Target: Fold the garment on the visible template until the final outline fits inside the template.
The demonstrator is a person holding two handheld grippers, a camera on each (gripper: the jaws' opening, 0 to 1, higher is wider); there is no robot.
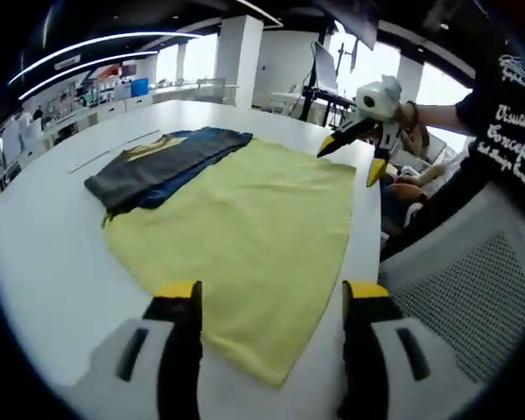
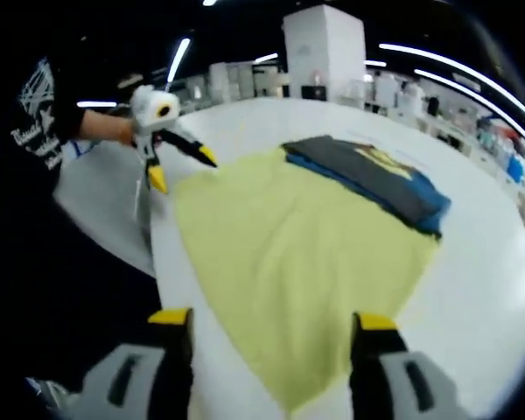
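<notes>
A yellow template cloth point(image 1: 245, 227) point(image 2: 289, 245) lies flat on the white table point(image 1: 52, 254). A folded dark grey and blue garment point(image 1: 162, 166) point(image 2: 376, 179) rests on one end of it, partly over the cloth's edge onto the table. In the left gripper view my left gripper point(image 1: 271, 293) stands open above the cloth's near corner, holding nothing. My right gripper point(image 1: 354, 157) hovers open over the cloth's far right corner, in a person's hand. In the right gripper view my right gripper point(image 2: 273, 319) is open over a near corner, and the left gripper point(image 2: 182, 169) is open at the cloth's far left corner.
A person in a black printed shirt point(image 1: 507, 131) stands at the table's edge beside a grey mesh chair point(image 1: 481, 289). Thin marks or strips point(image 1: 105, 156) lie on the table beyond the garment. Desks, a monitor and pillars fill the room behind.
</notes>
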